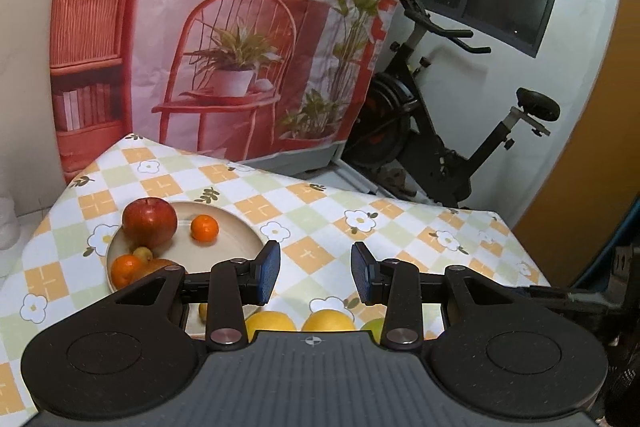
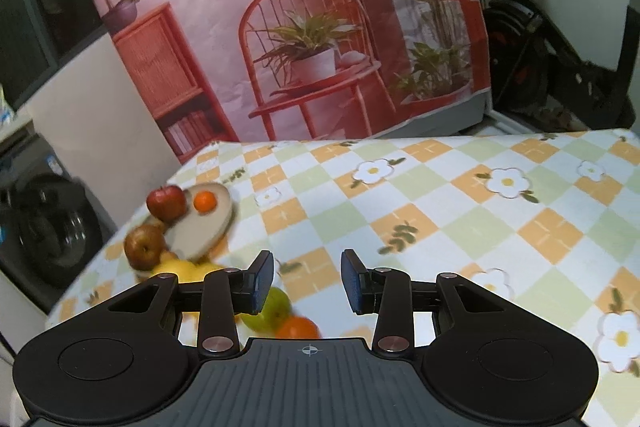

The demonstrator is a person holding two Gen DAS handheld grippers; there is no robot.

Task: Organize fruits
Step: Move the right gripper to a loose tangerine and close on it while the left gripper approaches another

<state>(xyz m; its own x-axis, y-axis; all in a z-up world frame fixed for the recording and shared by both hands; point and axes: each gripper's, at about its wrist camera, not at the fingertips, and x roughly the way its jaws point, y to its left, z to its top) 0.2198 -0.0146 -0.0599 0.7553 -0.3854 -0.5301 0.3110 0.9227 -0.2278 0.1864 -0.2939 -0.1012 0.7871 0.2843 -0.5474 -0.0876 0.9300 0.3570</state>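
Both grippers angled down over the checked tablecloth (image 2: 460, 211). Left gripper (image 1: 316, 273) & right gripper (image 2: 307, 281) – jaws apart, nothing between. Fruit on plate (image 1: 236, 227) – red apple (image 1: 149, 221), mandarin (image 1: 204, 227); loose green fruit (image 2: 276, 307) nr right.

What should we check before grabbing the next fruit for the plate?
1. Left gripper holds nothing: ok, jaws apart, only cloth between them.
2. Right gripper holds nothing: ok.
3. Plate has room: ok, bare patch beside the red apple and small orange.
4. Loose fruit within reach: ok, a green fruit lies just below the right gripper.
5. Table edge: cannot tell how near the plate sits to it.
6. Right view sharp: not ok, blurred.
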